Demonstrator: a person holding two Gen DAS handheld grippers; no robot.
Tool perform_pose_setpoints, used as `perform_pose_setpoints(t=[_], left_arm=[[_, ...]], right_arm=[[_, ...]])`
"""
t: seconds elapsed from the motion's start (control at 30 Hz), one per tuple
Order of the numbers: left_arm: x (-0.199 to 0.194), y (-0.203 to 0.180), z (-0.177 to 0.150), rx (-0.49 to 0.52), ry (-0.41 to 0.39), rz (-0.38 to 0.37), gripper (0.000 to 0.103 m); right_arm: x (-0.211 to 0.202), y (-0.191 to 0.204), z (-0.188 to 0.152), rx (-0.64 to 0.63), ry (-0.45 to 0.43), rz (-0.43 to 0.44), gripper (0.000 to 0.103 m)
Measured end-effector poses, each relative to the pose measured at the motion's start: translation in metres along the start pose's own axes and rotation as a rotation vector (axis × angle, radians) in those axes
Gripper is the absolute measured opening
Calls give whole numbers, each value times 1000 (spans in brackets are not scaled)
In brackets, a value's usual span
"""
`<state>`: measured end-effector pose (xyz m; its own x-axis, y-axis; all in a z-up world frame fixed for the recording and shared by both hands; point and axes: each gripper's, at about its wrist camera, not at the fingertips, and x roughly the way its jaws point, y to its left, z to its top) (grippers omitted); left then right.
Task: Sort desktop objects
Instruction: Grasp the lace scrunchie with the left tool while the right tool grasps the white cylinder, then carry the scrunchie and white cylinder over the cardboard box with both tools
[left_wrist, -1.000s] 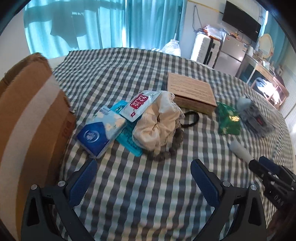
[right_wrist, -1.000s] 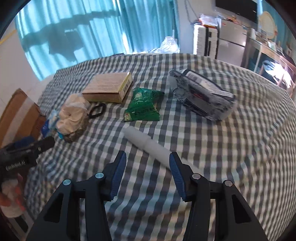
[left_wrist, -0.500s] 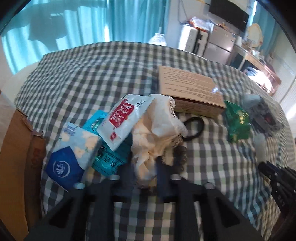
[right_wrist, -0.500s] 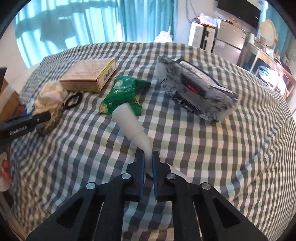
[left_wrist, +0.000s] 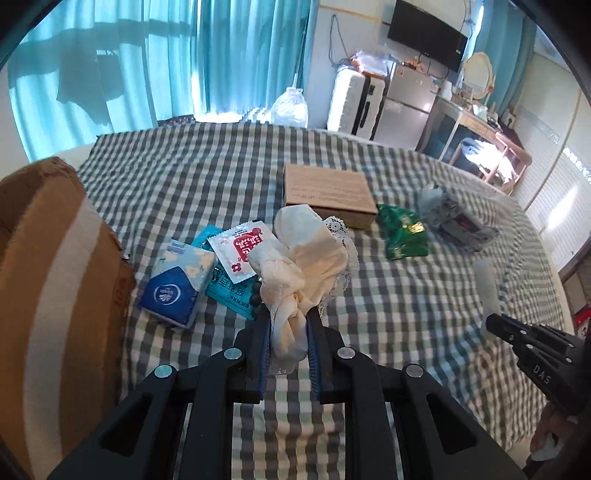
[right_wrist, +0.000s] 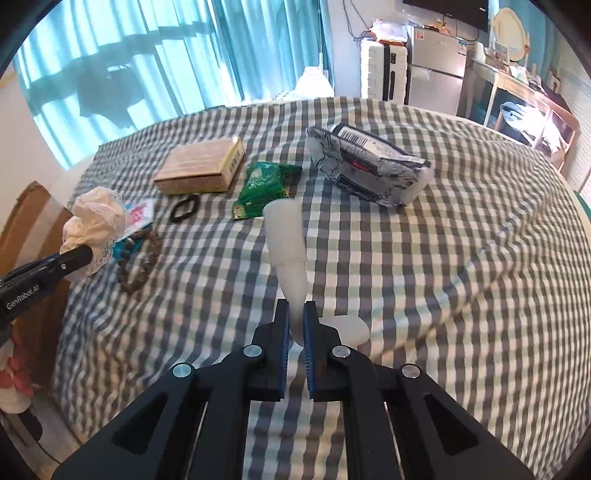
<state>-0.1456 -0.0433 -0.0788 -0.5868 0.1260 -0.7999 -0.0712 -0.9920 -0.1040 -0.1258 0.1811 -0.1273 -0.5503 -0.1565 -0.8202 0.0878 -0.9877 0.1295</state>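
- Left gripper (left_wrist: 288, 328) is clamped on the cloth (left_wrist: 303, 258); right gripper (right_wrist: 295, 325) is clamped on the tube (right_wrist: 288, 243).
- Left unsorted: box (right_wrist: 201, 171), green packet (right_wrist: 264, 182), beads (right_wrist: 138, 262).

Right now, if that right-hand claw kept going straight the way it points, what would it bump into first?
The right gripper, shut on the white plastic tube, points down toward the checked cloth. Probably the green foil packet comes first, though the tube might touch the cloth before it; depth is unclear.
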Motion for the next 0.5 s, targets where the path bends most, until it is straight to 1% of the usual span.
perform_pose_setpoints(t=[0.07,0.13,0.2,0.27,0.37,0.43,0.5], left_arm=[[-18,1,0,5,-26,-2,18],[-37,1,-2,5,-43,-9,18],[-53,0,-6,5,-60,-21,18],[-68,-2,-7,7,-68,-30,18],[-90,-11,-7,31,-89,-38,18],[-102,-18,-5,46,-109,-45,18],[-116,-28,-6,78,-130,-39,18]], right_arm=[[-15,3,-3,15,-17,11,7],[-25,9,-4,26,-27,43,7],[-42,16,-7,33,-49,49,7],[-59,27,-10,13,-69,44,7],[-77,40,-15,10,-79,57,7],[-92,46,-18,18,-90,82,7],[-106,54,-19,5,-110,68,7]])
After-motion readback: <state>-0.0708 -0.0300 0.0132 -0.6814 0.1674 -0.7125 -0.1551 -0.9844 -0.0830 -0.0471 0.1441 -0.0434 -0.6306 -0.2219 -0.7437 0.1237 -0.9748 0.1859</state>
